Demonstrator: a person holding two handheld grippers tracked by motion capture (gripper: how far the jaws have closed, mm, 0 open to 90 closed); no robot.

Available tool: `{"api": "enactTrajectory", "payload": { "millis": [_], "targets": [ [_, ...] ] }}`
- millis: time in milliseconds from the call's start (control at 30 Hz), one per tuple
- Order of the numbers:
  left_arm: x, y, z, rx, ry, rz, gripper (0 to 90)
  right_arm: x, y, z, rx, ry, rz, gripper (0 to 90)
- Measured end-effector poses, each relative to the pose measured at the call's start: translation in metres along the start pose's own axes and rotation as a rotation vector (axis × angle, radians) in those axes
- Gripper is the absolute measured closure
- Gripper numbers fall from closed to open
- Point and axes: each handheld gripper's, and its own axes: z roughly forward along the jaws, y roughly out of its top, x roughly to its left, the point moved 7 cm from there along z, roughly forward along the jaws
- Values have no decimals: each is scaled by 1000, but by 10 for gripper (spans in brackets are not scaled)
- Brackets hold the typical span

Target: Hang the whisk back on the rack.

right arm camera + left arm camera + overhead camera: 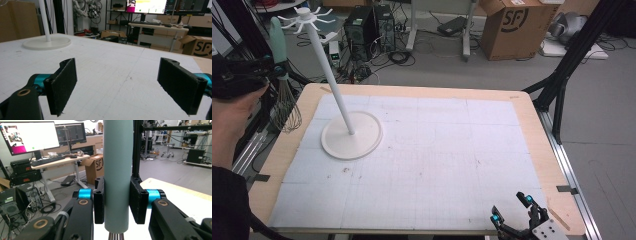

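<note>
The left gripper (271,67), clamped on the upright whisk (283,95), hangs just left of the rack (314,35) — its hooks lie up and right; the right gripper (512,209) rests spread apart.

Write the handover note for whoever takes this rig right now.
Left gripper: shut on the whisk by its pale green handle, held upright off the table's left edge, wires hanging down.
Right gripper: open, holding nothing, low over the white mat at the near right corner.
White hook stand: on the mat, far left, hooks bare.
Done: whisk picked up.
Left: probably hanging it on a hook.
</note>
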Motion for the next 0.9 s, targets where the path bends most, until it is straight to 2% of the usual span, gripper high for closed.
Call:
{"api": "enactTrajectory", "payload": {
  "millis": [100,300,567,900],
  "targets": [
    [3,2,-3,-25,0,-15,690,0,0,0,0,-2,-1,152],
    [7,-2,-4,4,6,-12,691,0,0,0,0,-1,-1,152],
    [6,-7,10,55,-3,0,690,-1,0,0,0,-3,-2,152],
    [2,-12,24,52,-13,-12,690,-1,0,-1,0,-4,1,152]
  ]
}}
